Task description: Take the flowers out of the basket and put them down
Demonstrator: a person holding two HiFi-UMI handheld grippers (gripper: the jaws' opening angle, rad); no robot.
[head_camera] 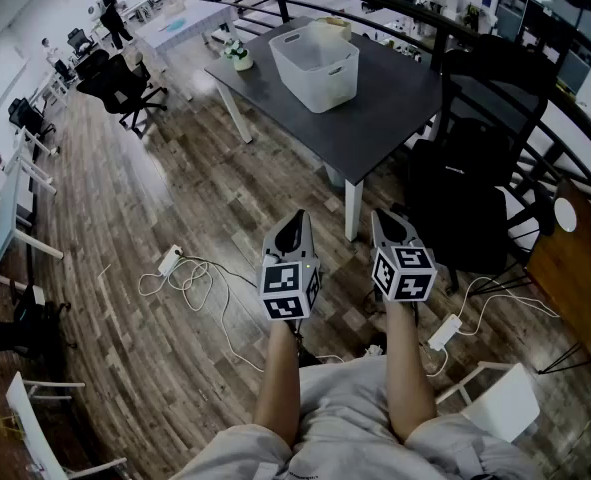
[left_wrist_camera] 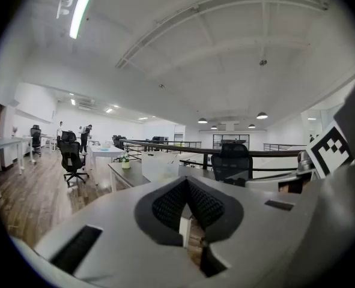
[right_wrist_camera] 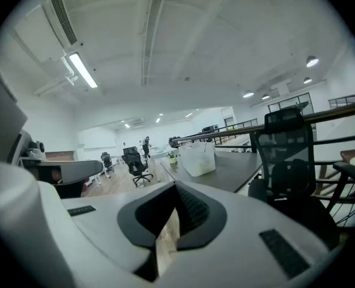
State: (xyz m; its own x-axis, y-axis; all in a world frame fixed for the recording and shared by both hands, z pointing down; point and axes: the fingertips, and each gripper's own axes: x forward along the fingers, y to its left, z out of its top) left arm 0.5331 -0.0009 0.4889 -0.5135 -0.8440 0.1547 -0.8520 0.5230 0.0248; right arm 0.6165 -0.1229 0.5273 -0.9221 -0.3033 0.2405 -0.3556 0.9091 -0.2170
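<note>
Task not started: the left gripper (head_camera: 293, 224) and the right gripper (head_camera: 389, 224) sit at lower centre, jaws together and empty, well apart from the dark table (head_camera: 385, 118). The white basket (head_camera: 320, 93) stands on that table at upper centre. No flowers can be made out inside it, and a small potted plant (head_camera: 238, 56) stands just to its left.

We see a big room with a brown wood floor (head_camera: 125, 228). A dark table (head_camera: 375, 118) stands in it. Just right of the table is a black chair (head_camera: 475, 178). Behind the table runs a dark railing (left_wrist_camera: 172, 146). Left of the table are a white desk (head_camera: 190, 18) and a black office chair (head_camera: 125, 86). On the floor in front of the table lies a white power strip (head_camera: 169, 260) with loose cable. A long light (left_wrist_camera: 81, 9) shines on the white ceiling (left_wrist_camera: 225, 53).
</note>
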